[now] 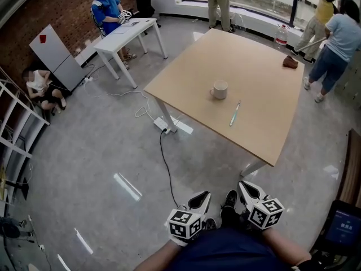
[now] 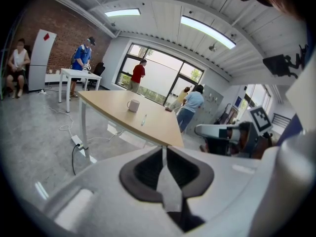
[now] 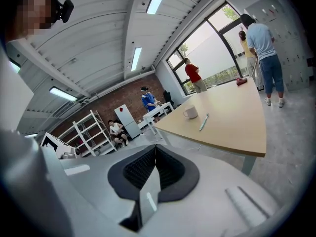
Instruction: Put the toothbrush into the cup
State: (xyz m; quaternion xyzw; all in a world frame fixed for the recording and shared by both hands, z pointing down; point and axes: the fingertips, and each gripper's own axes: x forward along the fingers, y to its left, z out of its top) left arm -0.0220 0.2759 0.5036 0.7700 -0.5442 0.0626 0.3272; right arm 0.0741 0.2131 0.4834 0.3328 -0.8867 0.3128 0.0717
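A white cup [image 1: 219,89] stands near the middle of the light wooden table [image 1: 265,78]. A pale green toothbrush [image 1: 234,113] lies flat just to its right and nearer to me. Both grippers hang low by my body, well short of the table's near corner. The left gripper [image 1: 199,200] and the right gripper [image 1: 248,191] are shut, with nothing between their jaws. The left gripper view shows its gripper [image 2: 163,150], the cup [image 2: 133,105] and the toothbrush [image 2: 143,119] far ahead. From the right gripper [image 3: 155,149], the cup [image 3: 190,112] and toothbrush [image 3: 203,122] are also distant.
A brown object [image 1: 290,62] lies at the table's far corner. A power strip with a black cable [image 1: 163,127] lies on the floor by the table leg. A white desk [image 1: 127,35] with a person stands at the back left, and other people [image 1: 338,44] stand at the right.
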